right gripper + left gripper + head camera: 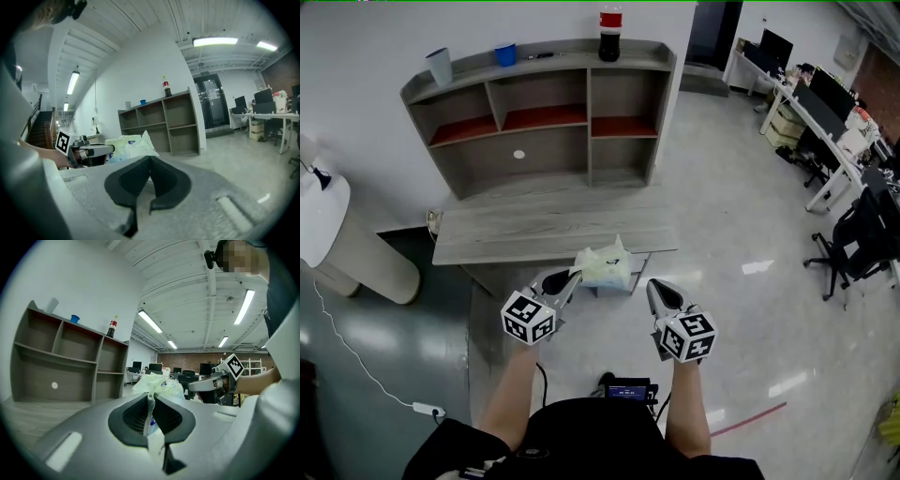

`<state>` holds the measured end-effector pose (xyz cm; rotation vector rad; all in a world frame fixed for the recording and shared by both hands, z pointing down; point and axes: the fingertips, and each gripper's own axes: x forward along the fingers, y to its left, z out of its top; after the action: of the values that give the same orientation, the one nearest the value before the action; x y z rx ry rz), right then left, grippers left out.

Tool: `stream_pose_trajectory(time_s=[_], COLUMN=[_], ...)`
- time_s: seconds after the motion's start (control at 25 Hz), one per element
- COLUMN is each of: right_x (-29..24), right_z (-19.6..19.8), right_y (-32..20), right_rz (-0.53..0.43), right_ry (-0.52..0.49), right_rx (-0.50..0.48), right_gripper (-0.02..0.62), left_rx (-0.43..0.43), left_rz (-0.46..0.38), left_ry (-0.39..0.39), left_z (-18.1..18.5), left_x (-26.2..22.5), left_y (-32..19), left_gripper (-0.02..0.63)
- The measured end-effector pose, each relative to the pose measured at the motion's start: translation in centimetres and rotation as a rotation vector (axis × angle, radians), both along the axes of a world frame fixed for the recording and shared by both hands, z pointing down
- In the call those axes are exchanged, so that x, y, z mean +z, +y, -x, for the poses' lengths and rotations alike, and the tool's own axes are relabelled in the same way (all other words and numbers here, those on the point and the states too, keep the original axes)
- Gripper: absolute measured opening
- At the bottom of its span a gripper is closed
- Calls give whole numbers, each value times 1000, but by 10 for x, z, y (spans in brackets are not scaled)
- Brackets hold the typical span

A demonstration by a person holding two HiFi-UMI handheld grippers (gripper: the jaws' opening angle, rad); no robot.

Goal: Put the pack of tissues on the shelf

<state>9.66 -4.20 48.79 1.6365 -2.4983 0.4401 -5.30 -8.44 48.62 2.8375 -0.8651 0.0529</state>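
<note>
Pale-green pack of tissues (605, 265), one, frame centre: left gripper (573, 279) jaws clamped on its wrapper. Right gripper (654, 287) jaws together, empty. Shelf (585, 122) top: one bottle (610, 33), one blue cup (505, 54), one grey cup (440, 66).

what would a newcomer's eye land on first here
The pale green pack of tissues sits mid-frame in the head view, pinched by its wrapper in the left gripper. Beside it, the right gripper is shut on nothing. Beyond them, the wooden shelf stands against the wall with a cola bottle on its top.
</note>
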Motion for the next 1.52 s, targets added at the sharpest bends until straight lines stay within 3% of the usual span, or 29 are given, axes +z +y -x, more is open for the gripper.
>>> stream_pose_trajectory(time_s=[0.4, 0.84, 1.52], right_x=[2, 16, 15], right_z=[-37, -44, -63], right_y=[-45, -84, -230], right_rz=[0, 23, 31], right_ry=[-7, -14, 2], right_rx=[-29, -55, -2], right_gripper=[0, 0, 0], left_rx=[-24, -48, 15], left_rz=[0, 26, 28], left_ry=[-7, -14, -24], left_z=[-39, -48, -73], left_x=[1, 17, 23], left_y=[-42, -81, -236], left_gripper=[12, 12, 12])
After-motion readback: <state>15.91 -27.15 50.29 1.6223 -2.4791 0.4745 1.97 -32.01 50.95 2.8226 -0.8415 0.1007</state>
